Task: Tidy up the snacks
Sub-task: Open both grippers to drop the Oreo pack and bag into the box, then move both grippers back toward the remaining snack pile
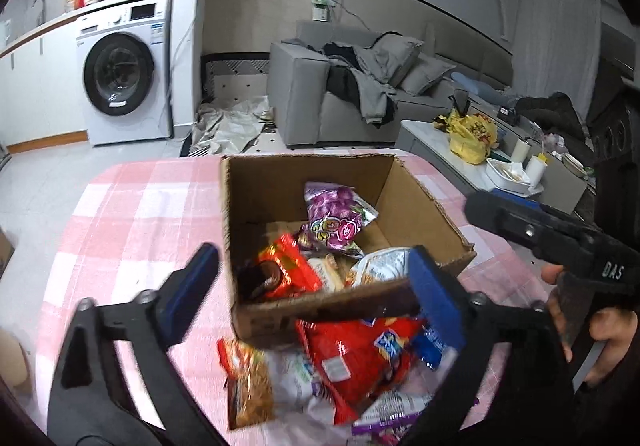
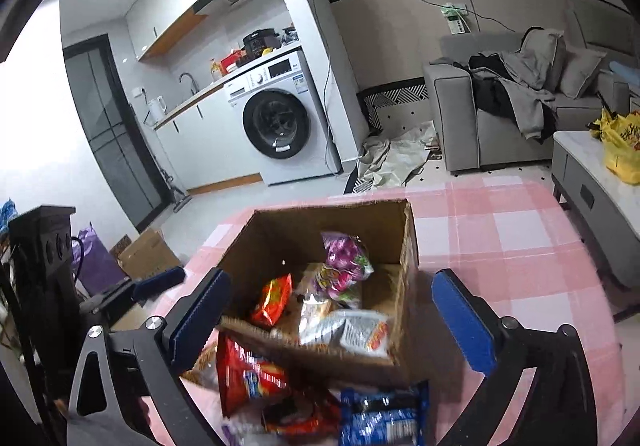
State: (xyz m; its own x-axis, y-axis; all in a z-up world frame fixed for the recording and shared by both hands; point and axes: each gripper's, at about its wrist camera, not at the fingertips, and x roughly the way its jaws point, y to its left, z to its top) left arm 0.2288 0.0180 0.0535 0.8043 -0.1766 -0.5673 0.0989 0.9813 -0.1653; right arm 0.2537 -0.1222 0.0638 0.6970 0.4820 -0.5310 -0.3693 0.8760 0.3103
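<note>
A cardboard box (image 1: 400,202) stands open on the pink checked tablecloth (image 1: 132,214). Inside the box lie a purple packet (image 1: 336,218) toward its far side, an orange-red packet (image 1: 288,266) and a silver packet (image 2: 348,330) near its front wall. In front of the box, on the cloth, more snacks are piled: a big red bag (image 1: 360,362) and a blue packet (image 2: 384,418). The left gripper (image 1: 316,282) is spread wide over the front edge of the box, holding nothing. The right gripper (image 2: 332,310) is also spread wide before the box, empty.
</note>
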